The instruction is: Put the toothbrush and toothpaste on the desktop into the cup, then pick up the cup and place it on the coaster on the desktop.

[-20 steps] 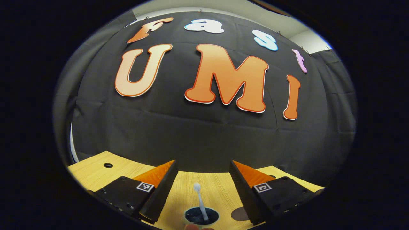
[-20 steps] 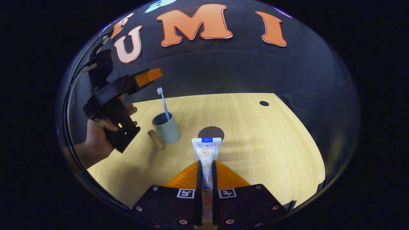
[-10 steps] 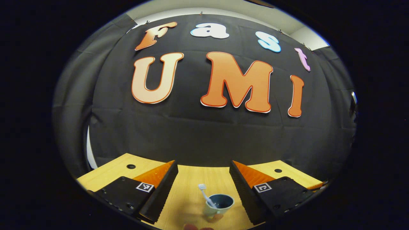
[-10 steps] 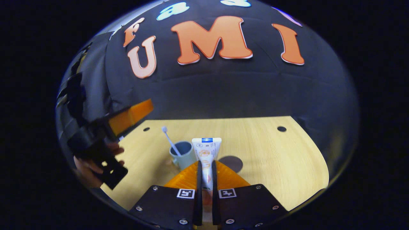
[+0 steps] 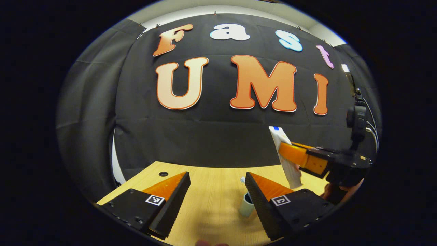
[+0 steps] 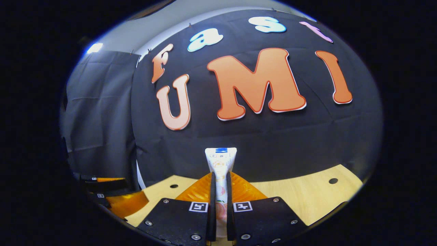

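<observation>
R gripper (image 6: 219, 191) clenched on toothpaste (image 6: 220, 160), tube upright between fingers, held above counter (image 6: 307, 194). L gripper (image 5: 216, 191) released, fingers wide apart, nothing between. Cup (image 5: 246, 204) on counter, just beside L's right finger, toothbrush (image 5: 242, 179) tip poking up from it.
</observation>
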A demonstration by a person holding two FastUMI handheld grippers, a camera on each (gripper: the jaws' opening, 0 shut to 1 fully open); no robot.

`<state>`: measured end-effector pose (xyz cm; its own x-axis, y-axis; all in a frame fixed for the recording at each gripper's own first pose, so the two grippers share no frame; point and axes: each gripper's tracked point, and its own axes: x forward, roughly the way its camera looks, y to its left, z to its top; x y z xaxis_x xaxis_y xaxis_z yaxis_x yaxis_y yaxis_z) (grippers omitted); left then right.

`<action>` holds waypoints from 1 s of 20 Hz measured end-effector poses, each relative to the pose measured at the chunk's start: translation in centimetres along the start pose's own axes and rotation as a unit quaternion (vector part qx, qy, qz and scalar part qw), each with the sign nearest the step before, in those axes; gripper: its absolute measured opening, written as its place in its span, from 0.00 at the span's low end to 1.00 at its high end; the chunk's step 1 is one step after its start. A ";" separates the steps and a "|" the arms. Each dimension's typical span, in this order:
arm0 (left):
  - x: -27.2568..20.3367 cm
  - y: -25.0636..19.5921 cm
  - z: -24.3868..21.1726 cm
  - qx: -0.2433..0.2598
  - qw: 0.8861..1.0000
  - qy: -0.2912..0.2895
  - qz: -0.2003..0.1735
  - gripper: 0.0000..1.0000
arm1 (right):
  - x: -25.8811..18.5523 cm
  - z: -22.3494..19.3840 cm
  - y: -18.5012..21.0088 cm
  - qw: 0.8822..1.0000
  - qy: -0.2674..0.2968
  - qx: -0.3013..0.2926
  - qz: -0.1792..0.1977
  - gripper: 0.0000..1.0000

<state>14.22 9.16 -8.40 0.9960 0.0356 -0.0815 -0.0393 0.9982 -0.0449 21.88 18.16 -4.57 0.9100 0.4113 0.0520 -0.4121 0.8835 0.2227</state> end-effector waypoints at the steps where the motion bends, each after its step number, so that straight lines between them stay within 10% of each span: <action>1: -0.4 0.5 -0.5 -0.002 1.000 0.004 0.005 0.97 | 0.7 0.0 0.3 1.000 -0.011 0.004 0.002 0.13; 20: -0.1 3.0 -4.2 -0.017 0.999 0.046 0.023 0.97 | 4.9 -7.9 -0.2 0.999 -0.003 0.031 -0.024 0.19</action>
<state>13.69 11.97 -12.70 0.9816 0.0758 -0.1755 -0.0896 0.9934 -0.0719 26.04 21.73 -12.01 0.9291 0.3671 0.0445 -0.3640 0.8867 0.2849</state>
